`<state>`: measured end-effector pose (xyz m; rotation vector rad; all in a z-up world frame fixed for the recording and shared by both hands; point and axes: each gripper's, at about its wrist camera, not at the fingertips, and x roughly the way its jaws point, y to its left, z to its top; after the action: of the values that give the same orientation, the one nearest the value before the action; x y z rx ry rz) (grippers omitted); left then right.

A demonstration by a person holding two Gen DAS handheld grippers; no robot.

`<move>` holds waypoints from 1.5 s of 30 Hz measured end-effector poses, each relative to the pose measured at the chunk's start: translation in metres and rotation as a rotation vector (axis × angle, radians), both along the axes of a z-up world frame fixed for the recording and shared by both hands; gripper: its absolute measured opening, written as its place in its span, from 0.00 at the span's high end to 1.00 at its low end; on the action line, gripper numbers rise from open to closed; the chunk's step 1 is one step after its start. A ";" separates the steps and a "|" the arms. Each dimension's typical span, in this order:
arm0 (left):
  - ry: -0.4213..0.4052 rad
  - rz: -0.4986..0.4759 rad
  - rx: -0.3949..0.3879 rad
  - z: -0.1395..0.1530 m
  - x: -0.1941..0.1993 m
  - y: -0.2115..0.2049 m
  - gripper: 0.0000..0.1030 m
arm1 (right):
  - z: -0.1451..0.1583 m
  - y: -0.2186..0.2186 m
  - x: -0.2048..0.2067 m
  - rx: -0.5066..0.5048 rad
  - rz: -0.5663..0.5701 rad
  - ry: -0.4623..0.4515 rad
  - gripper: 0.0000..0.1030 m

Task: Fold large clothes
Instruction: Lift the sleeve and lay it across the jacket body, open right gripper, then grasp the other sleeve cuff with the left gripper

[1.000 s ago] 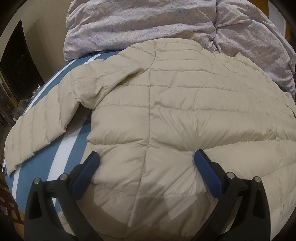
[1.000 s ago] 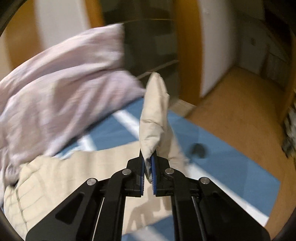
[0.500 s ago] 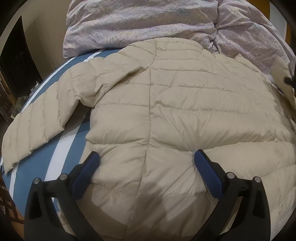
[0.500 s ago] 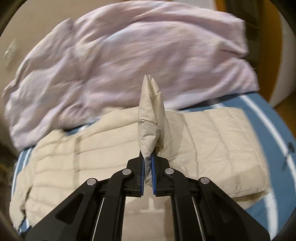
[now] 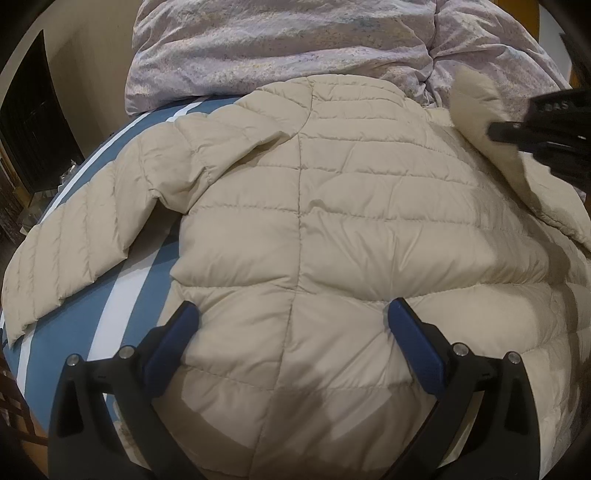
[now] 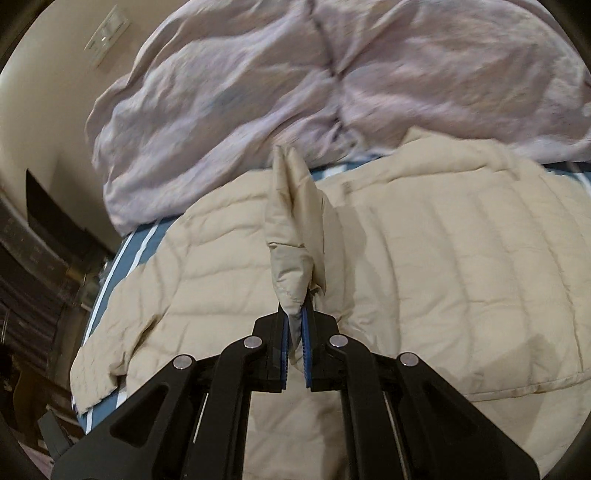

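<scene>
While its blue pads are spread wide at the bottom of the left wrist view, the left gripper [image 5: 293, 314] is seen open, with nothing held between the fingers; whether the pads touch the fabric below cannot be told. Beneath and beyond it, a beige quilted jacket [image 5: 332, 229] is laid back-up across the middle of the frame, on a blue bedsheet with white stripes [image 5: 122, 295]. One sleeve [image 5: 74, 243] is stretched toward the lower left of that frame, flat on the sheet. Toward the upper right edge, the right gripper [image 5: 495, 131] is seen as a dark shape, with a lifted piece of beige fabric at its tip.

In the right wrist view, the right gripper [image 6: 295, 328] is shown at bottom centre, its blue pads closed on the end of the other sleeve [image 6: 295, 236]. That sleeve is held standing up between the fingers, above the body of the jacket, which fills the middle of the frame. Farther off, at the top of both frames, a crumpled lilac duvet [image 5: 295, 48] is heaped against the jacket's collar edge. At the upper left of the right wrist view, a pale wall with a small wall plate [image 6: 109, 31] is seen, and dark furniture is glimpsed along the left edge.
</scene>
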<state>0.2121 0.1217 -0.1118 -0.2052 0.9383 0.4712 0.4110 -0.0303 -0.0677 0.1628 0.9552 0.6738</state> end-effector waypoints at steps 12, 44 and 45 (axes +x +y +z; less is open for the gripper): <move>0.000 0.001 -0.001 0.000 0.000 0.000 0.02 | 0.017 0.015 -0.033 -0.035 0.099 -0.102 0.50; -0.065 0.050 -0.061 0.021 -0.036 0.027 0.02 | -0.051 -0.004 0.014 -0.361 -0.148 -0.128 0.12; -0.064 0.070 -0.047 0.025 -0.043 0.034 0.02 | -0.051 -0.003 0.014 -0.361 -0.149 -0.128 0.11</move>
<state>0.1690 0.1560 -0.0864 -0.2956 0.8819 0.5047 0.4246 -0.0337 -0.1191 -0.1269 0.9155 0.3621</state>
